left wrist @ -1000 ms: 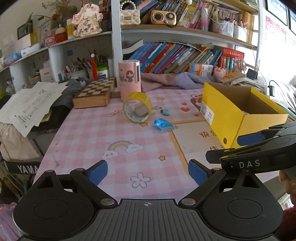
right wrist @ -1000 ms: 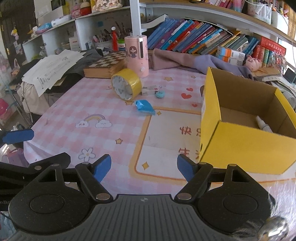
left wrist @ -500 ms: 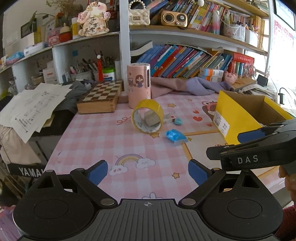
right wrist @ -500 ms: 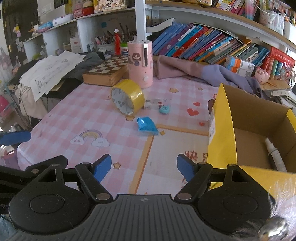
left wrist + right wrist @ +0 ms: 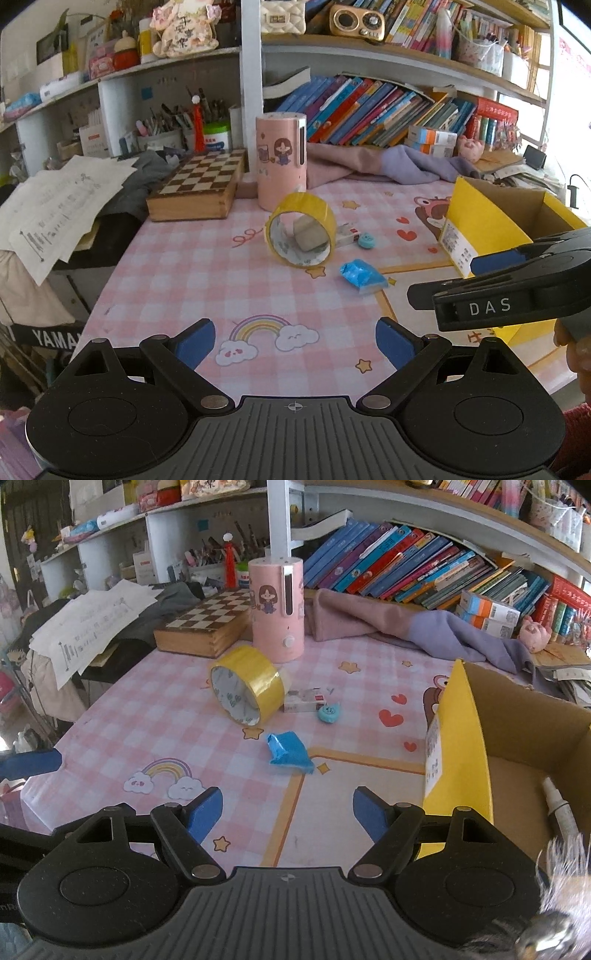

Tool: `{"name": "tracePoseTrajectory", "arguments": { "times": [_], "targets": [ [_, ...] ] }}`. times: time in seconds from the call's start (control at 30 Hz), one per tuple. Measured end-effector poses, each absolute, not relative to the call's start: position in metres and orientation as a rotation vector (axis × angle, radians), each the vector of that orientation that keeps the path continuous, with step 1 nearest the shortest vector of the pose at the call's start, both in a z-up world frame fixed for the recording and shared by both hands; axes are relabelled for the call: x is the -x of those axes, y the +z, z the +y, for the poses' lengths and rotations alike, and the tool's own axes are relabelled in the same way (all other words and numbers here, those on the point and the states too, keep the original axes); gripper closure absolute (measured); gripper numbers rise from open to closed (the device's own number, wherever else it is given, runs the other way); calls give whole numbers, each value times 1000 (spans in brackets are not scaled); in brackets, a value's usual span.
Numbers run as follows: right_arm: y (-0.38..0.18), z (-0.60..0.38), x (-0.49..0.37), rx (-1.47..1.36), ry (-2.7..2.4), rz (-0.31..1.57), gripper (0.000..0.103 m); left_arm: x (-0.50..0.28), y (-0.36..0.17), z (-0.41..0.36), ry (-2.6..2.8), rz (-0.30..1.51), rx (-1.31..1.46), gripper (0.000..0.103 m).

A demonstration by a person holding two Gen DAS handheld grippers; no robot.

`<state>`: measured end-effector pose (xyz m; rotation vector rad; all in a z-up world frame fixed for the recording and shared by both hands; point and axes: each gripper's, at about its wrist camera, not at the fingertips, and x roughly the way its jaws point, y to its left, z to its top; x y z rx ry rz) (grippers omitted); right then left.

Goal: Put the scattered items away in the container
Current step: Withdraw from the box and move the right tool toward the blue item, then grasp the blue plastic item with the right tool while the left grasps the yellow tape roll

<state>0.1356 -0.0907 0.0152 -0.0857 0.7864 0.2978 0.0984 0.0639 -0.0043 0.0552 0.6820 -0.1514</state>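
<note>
A yellow cardboard box (image 5: 458, 746) stands open at the right, with a white bottle (image 5: 559, 808) inside; it also shows in the left wrist view (image 5: 476, 229). On the pink checked mat lie a yellow tape roll (image 5: 247, 685) on its edge, a blue packet (image 5: 290, 753), a small white-and-red box (image 5: 304, 701) and a round teal eraser (image 5: 328, 713). The tape roll (image 5: 301, 229) and the blue packet (image 5: 362, 277) also show in the left wrist view. My left gripper (image 5: 294, 341) and right gripper (image 5: 288, 812) are both open and empty, near the mat's front, short of the items.
A pink cylinder appliance (image 5: 277, 611) and a wooden chessboard box (image 5: 203, 627) stand behind the tape. Purple and pink cloth (image 5: 424, 631) lies at the back by rows of books. Loose papers (image 5: 59, 210) overhang the left edge.
Both grippers have moved forward and up, toward the scattered items. The tape and blue packet now sit larger and more central. Both stay open.
</note>
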Motion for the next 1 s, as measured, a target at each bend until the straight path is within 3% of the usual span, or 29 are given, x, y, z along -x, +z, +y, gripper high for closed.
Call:
{"name": "tracePoseTrajectory", "arguments": {
  "times": [0.3,0.77,0.93,1.0],
  "targets": [
    [2,-90,-169,93,311,821,29,-128,-8,62,-123,696,-64,7],
    [-25,-82,-237,97,367,918,49,-189,-9,69,-102,714,-19,7],
    [-36,-79,-250,99,386,970,51,-215,-13,68,-131,720,10,7],
    [-39,-79,-254,102,388,979,52,-226,-18,65,-165,728,9,2]
  ]
}}
